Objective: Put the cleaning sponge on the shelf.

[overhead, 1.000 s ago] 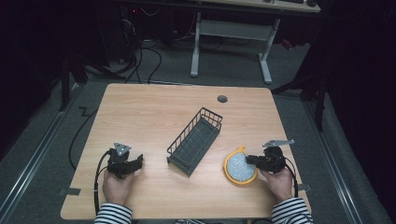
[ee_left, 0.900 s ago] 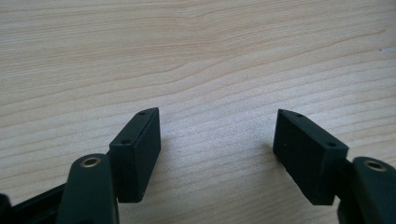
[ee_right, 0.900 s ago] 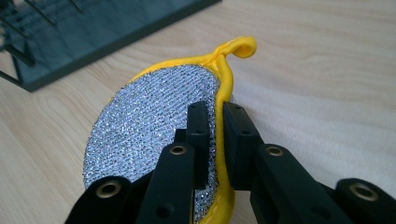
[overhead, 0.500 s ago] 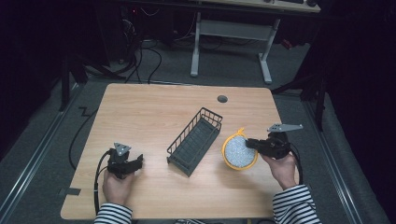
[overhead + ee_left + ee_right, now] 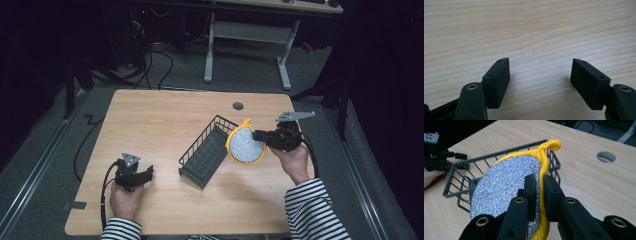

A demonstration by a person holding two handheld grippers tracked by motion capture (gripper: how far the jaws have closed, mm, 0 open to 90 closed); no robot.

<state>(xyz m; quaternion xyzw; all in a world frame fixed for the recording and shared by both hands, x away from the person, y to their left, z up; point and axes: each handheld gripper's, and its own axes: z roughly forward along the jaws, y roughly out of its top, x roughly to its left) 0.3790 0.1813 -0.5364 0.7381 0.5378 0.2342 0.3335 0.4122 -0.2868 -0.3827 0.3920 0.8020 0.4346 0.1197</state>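
One round silver-mesh pot holder w/ yellow trim and loop (image 5: 245,145), pinched at its edge by the right claw (image 5: 258,136); the holder is up off the table (image 5: 150,120), tilted nearly on edge, hanging out in front of the claw's tips. In the right gripper view both jaws press flat on the holder's (image 5: 506,185) rim, one each side; its lower part is cut off behind the jaws. One dark wire rectangular basket (image 5: 206,151) sits just past the holder, on the far side from the right claw, lying slantwise on the table; holder overlaps its near corner in the high view, can't tell if they touch. One left claw (image 5: 148,173), well apart from the basket, resting low on the table, jaws spread w/ nothing between, bare wood grain (image 5: 536,37) ahead. One round hole (image 5: 238,106) in the table, beyond the right claw. 2 striped sleeves, cut off at the frame's bottom.
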